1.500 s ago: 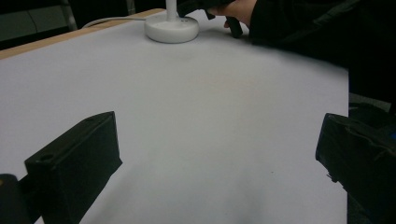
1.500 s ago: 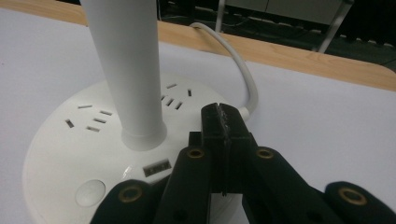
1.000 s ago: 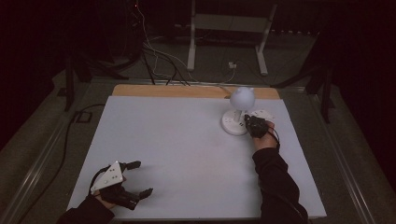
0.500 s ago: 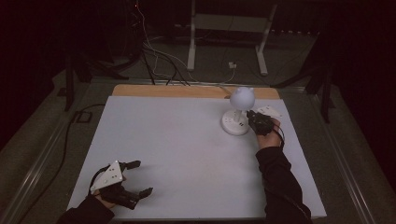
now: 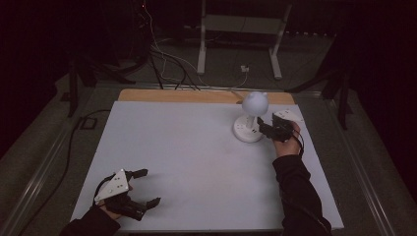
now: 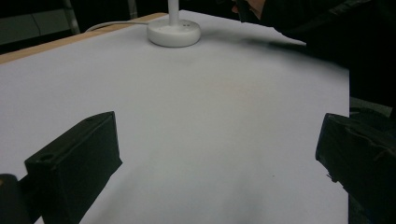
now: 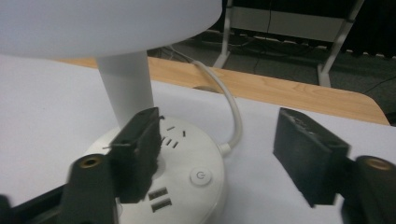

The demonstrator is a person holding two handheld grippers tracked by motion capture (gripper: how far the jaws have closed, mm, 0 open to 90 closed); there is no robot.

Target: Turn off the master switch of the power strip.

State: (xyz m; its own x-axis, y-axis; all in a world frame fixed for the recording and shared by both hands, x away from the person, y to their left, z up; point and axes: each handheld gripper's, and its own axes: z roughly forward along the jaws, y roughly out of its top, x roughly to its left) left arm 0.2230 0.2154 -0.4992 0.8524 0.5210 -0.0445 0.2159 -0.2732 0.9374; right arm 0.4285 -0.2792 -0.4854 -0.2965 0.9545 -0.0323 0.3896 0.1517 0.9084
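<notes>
A white table lamp stands at the back right of the white tabletop (image 5: 196, 157), with a round shade (image 5: 254, 102) over a disc base (image 5: 247, 132). In the right gripper view the base (image 7: 187, 186) carries sockets and a power button (image 7: 201, 176). My right gripper (image 5: 264, 127) hovers just right of the base. Its jaws have just been opening and hold nothing; the left jaw hangs over the base and the right jaw over the table (image 7: 224, 156). My left gripper (image 5: 148, 187) rests open at the front left, its jaws wide over bare tabletop (image 6: 217, 154).
The lamp's white cord (image 7: 233, 116) runs back over the wooden table edge (image 5: 196, 96) to the floor. Cables and a white metal stand (image 5: 201, 44) lie beyond the table. The person's right sleeve (image 5: 295, 191) lies along the right side.
My right gripper has risen a little beside the lamp base and its jaws have gone from shut to open. The left gripper has stayed where it was.
</notes>
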